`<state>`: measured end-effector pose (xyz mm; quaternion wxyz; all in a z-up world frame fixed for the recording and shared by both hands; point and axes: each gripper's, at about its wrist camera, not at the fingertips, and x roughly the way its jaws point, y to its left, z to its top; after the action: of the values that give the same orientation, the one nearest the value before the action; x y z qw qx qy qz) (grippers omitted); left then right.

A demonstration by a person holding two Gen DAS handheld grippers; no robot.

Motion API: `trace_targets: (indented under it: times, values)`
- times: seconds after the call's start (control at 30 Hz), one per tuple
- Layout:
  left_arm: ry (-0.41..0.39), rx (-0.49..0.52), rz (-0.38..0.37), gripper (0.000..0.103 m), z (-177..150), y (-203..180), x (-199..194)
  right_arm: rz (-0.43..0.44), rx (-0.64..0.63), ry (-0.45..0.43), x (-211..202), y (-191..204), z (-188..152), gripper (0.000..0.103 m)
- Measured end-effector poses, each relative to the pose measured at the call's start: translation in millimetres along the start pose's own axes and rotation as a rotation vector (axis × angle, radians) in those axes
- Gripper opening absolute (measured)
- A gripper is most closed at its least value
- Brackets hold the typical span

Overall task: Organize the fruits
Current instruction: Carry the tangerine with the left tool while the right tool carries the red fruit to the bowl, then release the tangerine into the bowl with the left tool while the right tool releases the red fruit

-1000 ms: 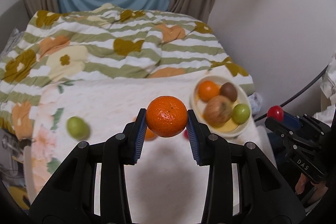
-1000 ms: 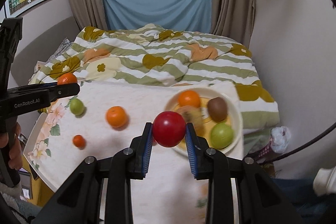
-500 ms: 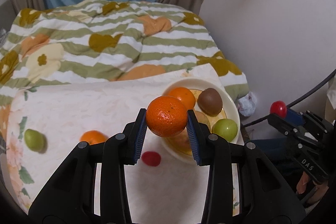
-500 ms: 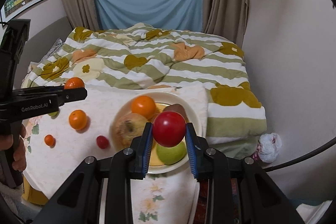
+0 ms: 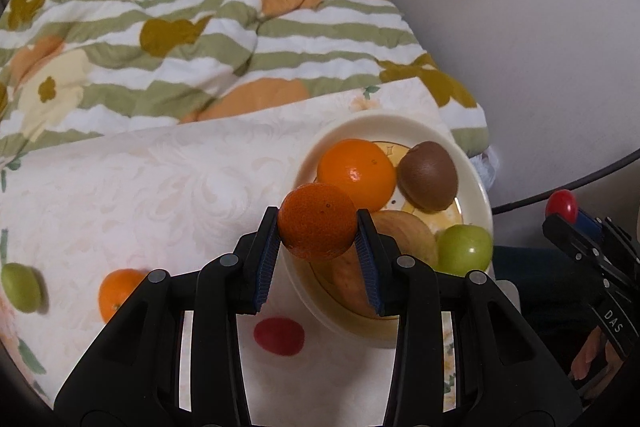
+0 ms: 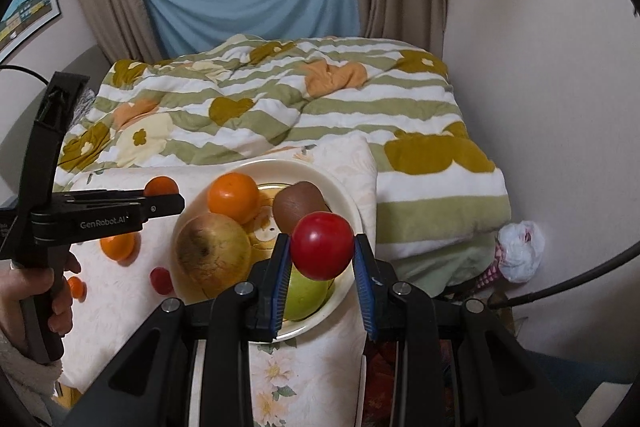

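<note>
My left gripper (image 5: 317, 231) is shut on an orange mandarin (image 5: 317, 223) and hangs over the near left rim of the cream plate (image 5: 476, 183). In the plate lie an orange (image 5: 356, 173), a brown kiwi (image 5: 429, 175), a green fruit (image 5: 466, 247) and a tan apple (image 5: 404, 239). My right gripper (image 6: 322, 247) is shut on a red tomato (image 6: 322, 245), above the green fruit (image 6: 306, 297) at the plate's (image 6: 344, 195) near right side. The left gripper (image 6: 162, 189) shows from the side there, mandarin (image 6: 160, 186) at its tips.
On the white floral cloth (image 5: 140, 187) left of the plate lie an orange (image 5: 116, 293), a small red tomato (image 5: 279, 335) and a green fruit (image 5: 21, 287). A striped quilt (image 6: 280, 107) covers the bed behind. The wall stands close on the right. A hand (image 6: 36, 291) holds the left gripper.
Both grippers moved toward the plate and lower, each keeping its fruit. The plate now sits just under the left gripper's tips, and larger under the right one.
</note>
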<state>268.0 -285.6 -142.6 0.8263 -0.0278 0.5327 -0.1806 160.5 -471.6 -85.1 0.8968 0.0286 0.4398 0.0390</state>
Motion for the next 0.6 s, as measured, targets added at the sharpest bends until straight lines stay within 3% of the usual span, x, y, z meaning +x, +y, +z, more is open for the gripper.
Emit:
trace_targets:
  times: [0.23,0.3,0.33,0.37,0.6]
  values:
    - [0.041,0.014,-0.018,0.046,5,4,17,-0.019,0.042,0.007,8,-4,0,0.028]
    - [0.037,0.015,-0.015,0.063,6,4,17,-0.023,0.05,0.006,8,-4,0,0.028]
    - [0.026,0.014,-0.007,0.085,7,5,15,-0.025,0.055,0.005,8,-4,1,0.028]
    - [0.01,0.009,-0.008,0.101,8,6,12,-0.025,0.058,0.004,8,-5,1,0.028]
    - [-0.038,-0.009,0.001,0.103,13,15,-13,-0.016,0.076,-0.001,6,-7,3,0.028]
